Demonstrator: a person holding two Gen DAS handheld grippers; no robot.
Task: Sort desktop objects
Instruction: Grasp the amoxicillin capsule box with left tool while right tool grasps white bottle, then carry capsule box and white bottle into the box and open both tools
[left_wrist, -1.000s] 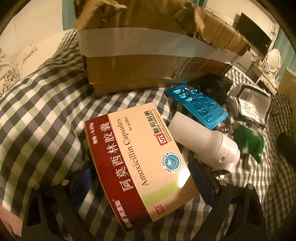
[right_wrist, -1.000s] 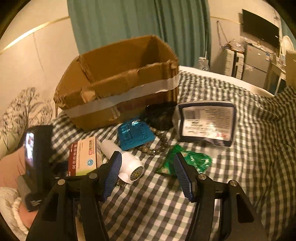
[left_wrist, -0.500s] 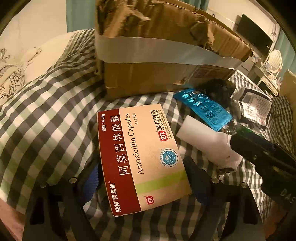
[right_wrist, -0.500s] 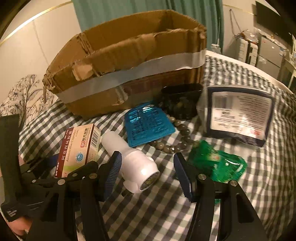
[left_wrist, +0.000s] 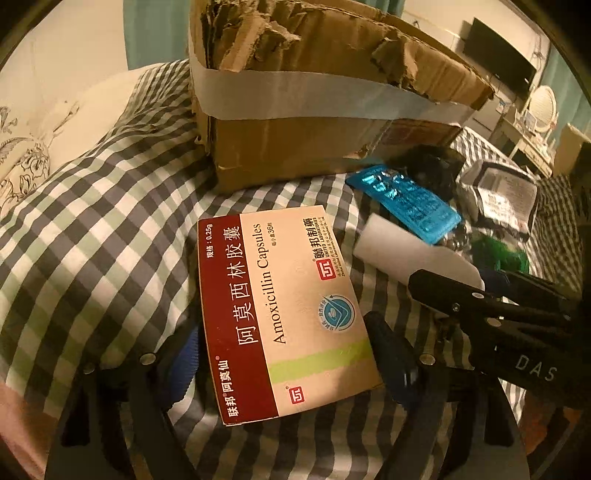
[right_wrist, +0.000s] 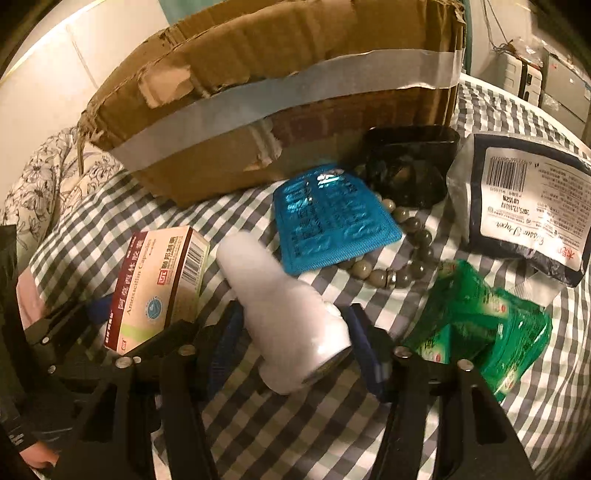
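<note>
Both grippers are down among the clutter on the checked bedspread (left_wrist: 96, 206). The left gripper (left_wrist: 291, 365) straddles the amoxicillin box (left_wrist: 280, 314), its jaws spread wide to either side — whether the pads touch the carton, I cannot tell. The right gripper (right_wrist: 291, 350) has the white bottle (right_wrist: 284, 310) lying between its jaws, which are closing around it. Beyond lie a blue blister pack (right_wrist: 328, 218), a bead bracelet (right_wrist: 402, 254), a green sachet (right_wrist: 480, 325) and the taped cardboard box (right_wrist: 280, 88).
</note>
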